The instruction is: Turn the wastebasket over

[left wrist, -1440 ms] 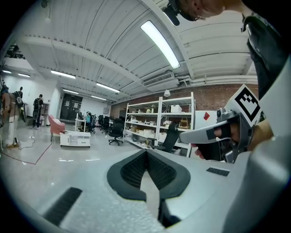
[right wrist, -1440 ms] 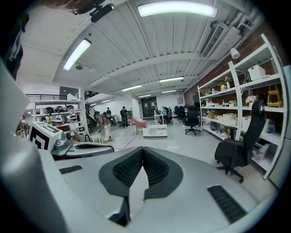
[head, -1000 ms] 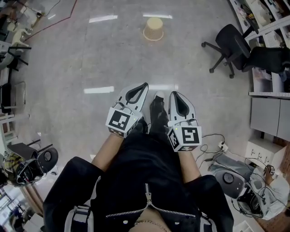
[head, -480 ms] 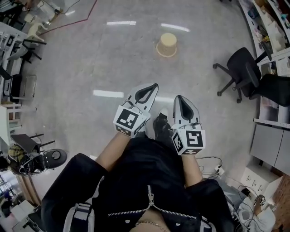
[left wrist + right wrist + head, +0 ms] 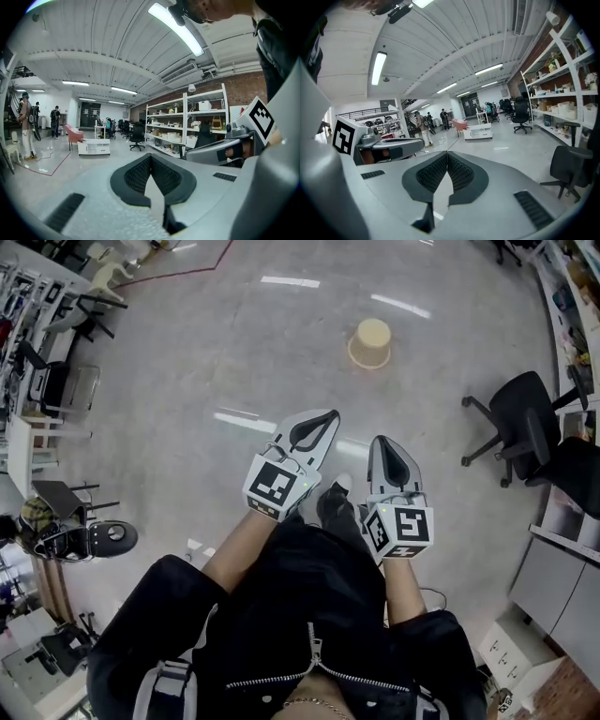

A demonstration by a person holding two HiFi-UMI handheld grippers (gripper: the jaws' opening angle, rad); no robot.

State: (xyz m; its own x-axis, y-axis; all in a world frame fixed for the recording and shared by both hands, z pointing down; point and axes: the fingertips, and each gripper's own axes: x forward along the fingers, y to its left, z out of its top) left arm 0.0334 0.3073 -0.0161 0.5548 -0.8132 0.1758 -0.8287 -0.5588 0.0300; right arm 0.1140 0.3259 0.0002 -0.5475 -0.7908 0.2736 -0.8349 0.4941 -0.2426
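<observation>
Beige wastebasket (image 5: pixel 370 343) on the floor (image 5: pixel 187 362), left hand-held gripper (image 5: pixel 330 414) and right hand-held gripper (image 5: pixel 379 440) well apart from it, both with jaws closed together

My wastebasket (image 5: pixel 370 343) is a small pale tan, round, tapering tub, standing alone on the glossy grey floor (image 5: pixel 187 362) well ahead of me, with its wider rim down on the floor and its narrower, seemingly closed end facing up

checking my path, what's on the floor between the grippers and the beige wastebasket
Nothing: the head view shows only bare glossy grey floor between the left gripper, the right gripper and the beige round wastebasket.
</observation>
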